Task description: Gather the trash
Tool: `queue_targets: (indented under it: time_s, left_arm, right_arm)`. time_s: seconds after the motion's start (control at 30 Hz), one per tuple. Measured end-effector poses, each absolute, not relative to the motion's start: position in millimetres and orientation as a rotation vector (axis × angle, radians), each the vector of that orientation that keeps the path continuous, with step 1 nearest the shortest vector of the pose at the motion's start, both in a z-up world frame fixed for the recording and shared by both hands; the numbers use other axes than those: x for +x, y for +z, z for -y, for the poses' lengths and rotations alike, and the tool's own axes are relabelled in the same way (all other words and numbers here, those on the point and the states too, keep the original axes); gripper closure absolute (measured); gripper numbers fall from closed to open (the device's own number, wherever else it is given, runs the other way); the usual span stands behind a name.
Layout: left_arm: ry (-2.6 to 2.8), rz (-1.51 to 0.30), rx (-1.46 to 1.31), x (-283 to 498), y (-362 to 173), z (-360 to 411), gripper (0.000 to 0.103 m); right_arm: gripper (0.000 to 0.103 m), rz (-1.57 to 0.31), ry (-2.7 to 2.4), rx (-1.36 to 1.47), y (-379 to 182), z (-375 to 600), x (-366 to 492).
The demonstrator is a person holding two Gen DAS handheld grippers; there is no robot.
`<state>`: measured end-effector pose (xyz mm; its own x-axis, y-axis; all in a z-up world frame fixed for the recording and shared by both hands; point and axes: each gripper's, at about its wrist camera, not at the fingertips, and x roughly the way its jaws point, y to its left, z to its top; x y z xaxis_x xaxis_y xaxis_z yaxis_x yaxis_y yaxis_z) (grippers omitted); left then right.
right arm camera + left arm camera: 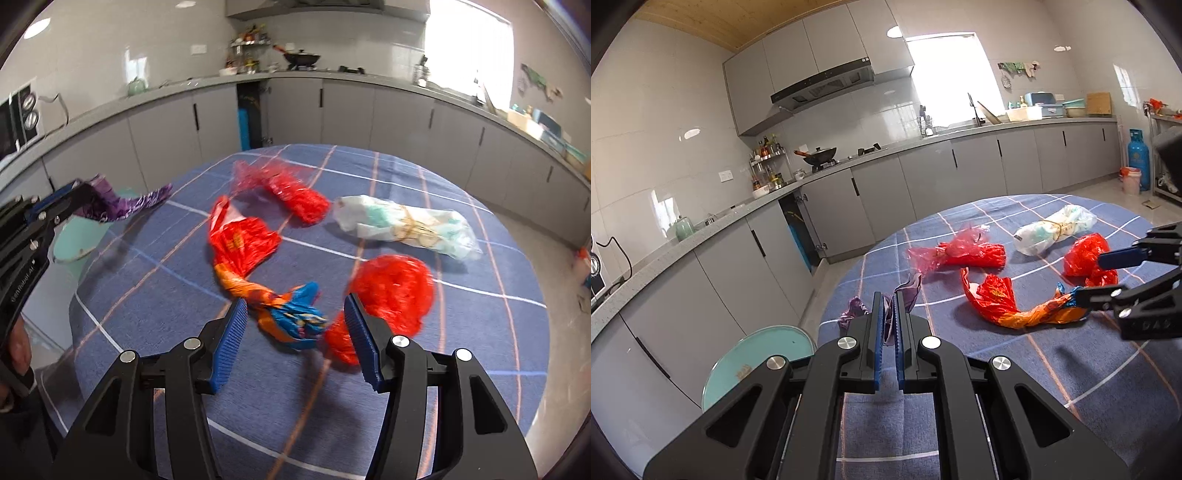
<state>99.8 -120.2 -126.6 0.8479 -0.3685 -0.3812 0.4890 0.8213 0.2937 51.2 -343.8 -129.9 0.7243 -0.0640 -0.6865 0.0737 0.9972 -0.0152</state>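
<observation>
The right gripper (pixel 295 332) is hovering with jaws spread over the orange-blue wrapper (pixel 258 273), whose long axis is running far-left across the counter (pixel 480 332); the left gripper (pixel 889 317) is pinching purple trash (pixel 908 291).

purple wrapper (pixel 891 314) | pinched, lifted | red bags (pixel 240 240) | on tablecloth (pixel 369 387)

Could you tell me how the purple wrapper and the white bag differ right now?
The purple wrapper is pinched in the shut left claw, off the table; the white bag lies on the tablecloth. The wrapper is a thin strip; the bag is a plump roll tied with string. Both are crumpled plastic.
</observation>
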Motion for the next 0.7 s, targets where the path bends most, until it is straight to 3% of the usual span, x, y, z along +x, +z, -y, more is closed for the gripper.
queue_targets:
  time_s: [0.13, 0.37, 0.7]
  left_arm:
    - [-0.492, -0.313, 0.384, 98.1, -128.5, 115.2, 0.097]
    - [-0.477, -0.292, 0.403, 96.6, -123.8, 109.7, 0.097]
    - [-0.382, -0.247, 0.409, 102.0, -104.3, 77.5, 0.097]
  right_arm:
    - [0.052, -0.815, -0.079, -0.017, -144.1, 338.0, 68.4]
    - [0.087, -0.862, -0.045, -0.060, -148.2, 325.8, 73.0]
    - [0.090, -0.713, -0.021, -0.061, -113.1, 298.5, 69.2]
